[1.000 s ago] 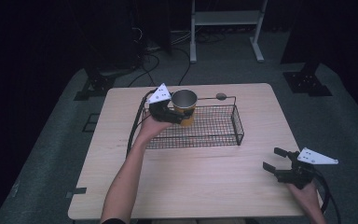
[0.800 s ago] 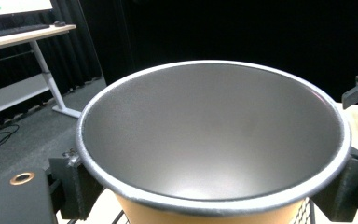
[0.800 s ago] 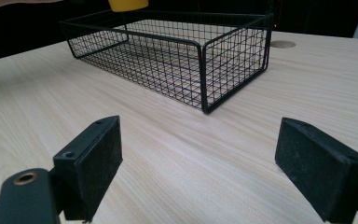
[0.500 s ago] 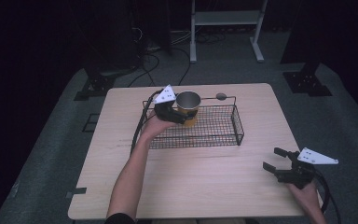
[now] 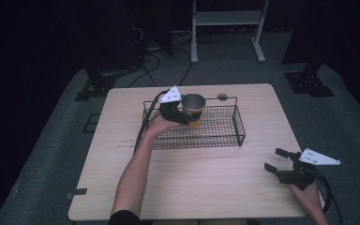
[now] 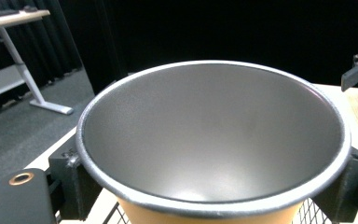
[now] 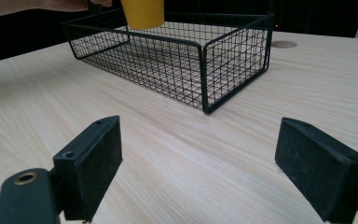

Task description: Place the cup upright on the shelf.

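My left tool (image 5: 183,116), clamped on the cup (image 5: 193,108), has lifted it above the basket's (image 5: 236,123) back-left corner; my right tool (image 5: 281,161) idles, jaws apart.

Cup: yellow-walled cup (image 6: 213,140) at frame centre; grey, matt, smooth metallic lining, thin bright rim.
Basket: black wire-mesh basket (image 7: 205,60) in the upper frame; thin coated metal wire, matt.
Table: pale wooden table top (image 7: 168,154); fine straight grain, smooth satin finish.
Jaw pads: right gripper (image 7: 214,175), lower frame; black, matt, faintly grainy.
Floor: grey carpet (image 5: 347,108); rough, dull.
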{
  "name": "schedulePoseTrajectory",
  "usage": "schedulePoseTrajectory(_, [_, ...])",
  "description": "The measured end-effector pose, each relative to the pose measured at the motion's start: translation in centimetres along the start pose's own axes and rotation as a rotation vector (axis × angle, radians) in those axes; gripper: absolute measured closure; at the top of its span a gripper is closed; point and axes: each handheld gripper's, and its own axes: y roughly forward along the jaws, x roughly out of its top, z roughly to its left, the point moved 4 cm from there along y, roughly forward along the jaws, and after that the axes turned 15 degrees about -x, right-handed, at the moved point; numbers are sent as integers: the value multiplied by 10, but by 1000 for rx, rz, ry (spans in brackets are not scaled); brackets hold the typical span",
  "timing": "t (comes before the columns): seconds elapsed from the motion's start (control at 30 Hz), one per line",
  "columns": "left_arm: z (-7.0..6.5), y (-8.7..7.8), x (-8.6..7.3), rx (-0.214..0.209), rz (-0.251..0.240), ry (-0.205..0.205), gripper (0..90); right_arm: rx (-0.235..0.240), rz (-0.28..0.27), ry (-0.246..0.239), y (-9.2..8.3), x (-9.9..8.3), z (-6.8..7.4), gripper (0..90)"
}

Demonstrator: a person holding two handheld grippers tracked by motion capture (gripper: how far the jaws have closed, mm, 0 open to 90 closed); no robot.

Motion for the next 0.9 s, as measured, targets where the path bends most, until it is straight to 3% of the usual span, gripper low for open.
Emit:
schedulePoseTrajectory(0.4, [3, 10, -13, -35, 60, -34, 121, 1, 0, -4, 0, 0, 0, 137])
schedulePoseTrajectory(0.9, [5, 18, -24, -46, 126, -49, 111, 2, 1, -7, 0, 0, 0, 137])
